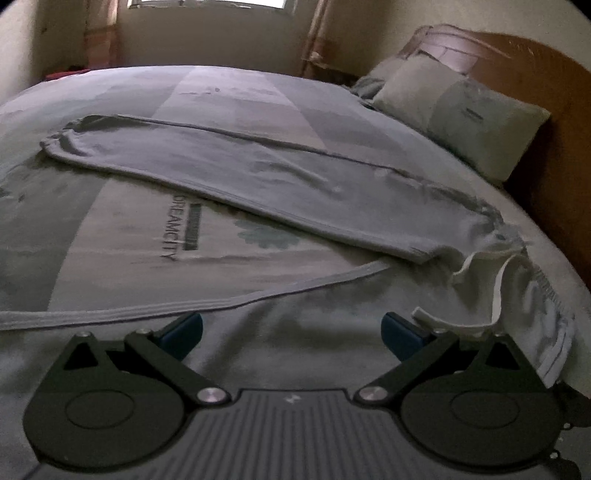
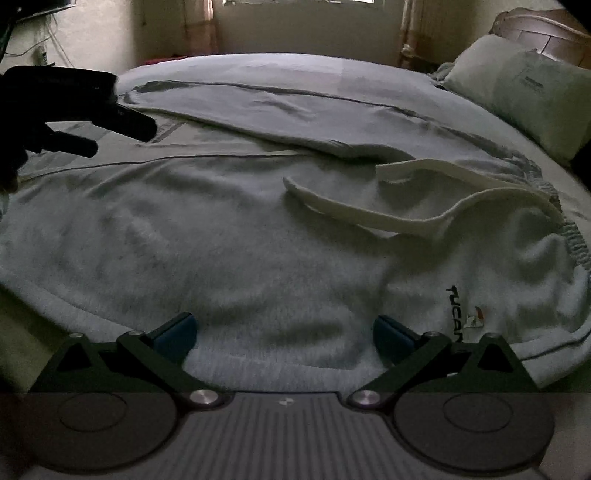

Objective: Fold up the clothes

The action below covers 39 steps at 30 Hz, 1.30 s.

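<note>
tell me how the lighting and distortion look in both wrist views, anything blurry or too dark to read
Left wrist view: dim, lit from the window; fisheye bows the bed; the grey sweatpants look soft, though the bedsheet lettering stays legible. Right wrist view: darker still; the left tongs are a black silhouette, detail lost; the white drawstring stands out; corners vignette black.

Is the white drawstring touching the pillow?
Apart. In the right wrist view, the drawstring lies on the trousers, with bedsheet separating it from the pillow.
</note>
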{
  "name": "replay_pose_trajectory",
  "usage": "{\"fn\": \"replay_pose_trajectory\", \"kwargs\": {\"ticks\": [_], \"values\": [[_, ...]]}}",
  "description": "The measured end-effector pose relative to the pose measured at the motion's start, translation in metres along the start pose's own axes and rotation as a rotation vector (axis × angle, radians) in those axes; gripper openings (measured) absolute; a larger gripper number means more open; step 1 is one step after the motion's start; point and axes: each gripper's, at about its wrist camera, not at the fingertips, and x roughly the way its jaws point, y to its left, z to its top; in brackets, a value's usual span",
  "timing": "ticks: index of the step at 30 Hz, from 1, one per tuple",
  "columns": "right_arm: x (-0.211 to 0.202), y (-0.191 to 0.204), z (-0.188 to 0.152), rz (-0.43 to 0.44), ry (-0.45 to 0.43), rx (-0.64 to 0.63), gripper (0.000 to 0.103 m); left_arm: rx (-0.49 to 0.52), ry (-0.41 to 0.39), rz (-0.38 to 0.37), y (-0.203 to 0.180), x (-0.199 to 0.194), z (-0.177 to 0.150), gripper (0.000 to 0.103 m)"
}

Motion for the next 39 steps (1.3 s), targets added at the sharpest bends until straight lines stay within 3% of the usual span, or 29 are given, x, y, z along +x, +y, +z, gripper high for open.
{"fn": "replay_pose_trajectory", "kwargs": {"ticks": [5,11,14,18,24,29,33,39], "values": [[-0.002,-0.004,0.0,0.029,0.003,-0.014,0.103,0.033,0.011,-0.022,-0.02,0.011,0.004,0.102],[-0.012,-0.029,0.023,0.08,0.047,0.044,0.103,0.077,0.058,-0.119,-0.043,0.035,0.021,0.102],[-0.024,-0.056,0.044,0.062,0.023,0.093,0.103,0.128,0.063,-0.13,-0.049,0.046,0.021,0.102],[-0.027,-0.1,0.083,-0.046,0.0,0.148,0.103,0.179,0.054,-0.148,-0.047,0.055,0.019,0.102],[0.023,-0.176,0.172,-0.112,-0.012,0.33,0.103,0.196,0.024,-0.145,-0.026,0.066,0.014,0.102],[0.103,-0.214,0.232,-0.081,0.071,0.405,0.103,0.161,0.039,-0.099,-0.003,0.074,0.018,0.102],[0.16,-0.22,0.259,-0.111,0.112,0.403,0.103,0.119,0.009,-0.03,0.018,0.076,0.02,0.102],[0.215,-0.218,0.274,-0.206,0.176,0.442,0.103,0.076,-0.021,0.039,0.039,0.081,0.02,0.102]]}}
